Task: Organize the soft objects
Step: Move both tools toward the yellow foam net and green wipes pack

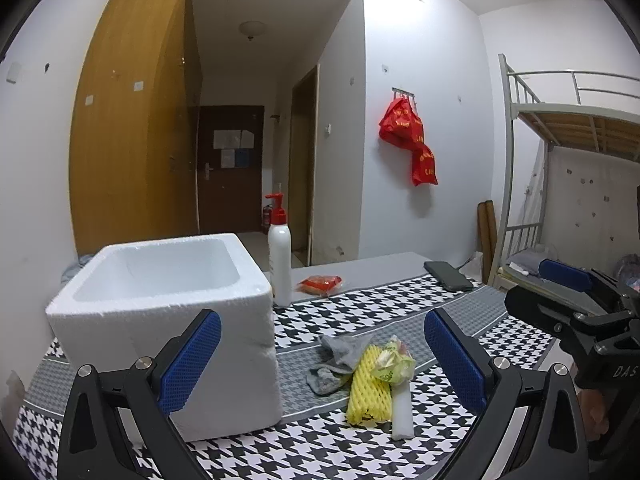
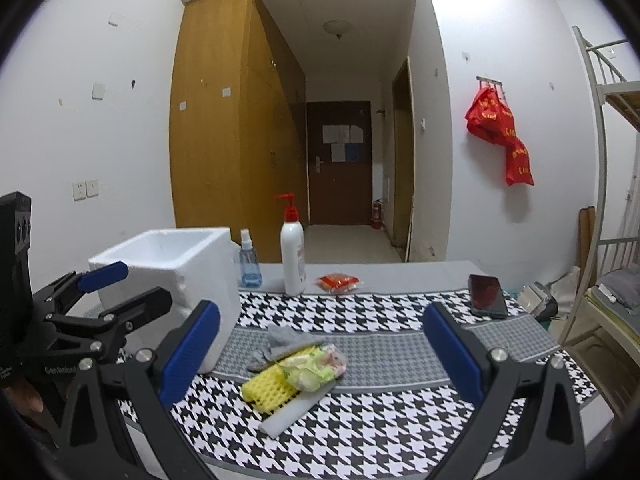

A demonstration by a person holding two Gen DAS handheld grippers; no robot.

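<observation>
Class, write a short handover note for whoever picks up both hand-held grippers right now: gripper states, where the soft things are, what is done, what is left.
Left hand-held gripper: open, empty, above the table facing the pile.
Right hand-held gripper: open, empty, also facing the pile.
Pile on the houndstooth cloth: grey sock, yellow foam net, crumpled plastic bag, white foam strip, overlapping one another.
White foam box: left of the pile, seemingly empty inside.
Done: nothing is boxed yet.
Left: probably move each soft item into the box.
</observation>
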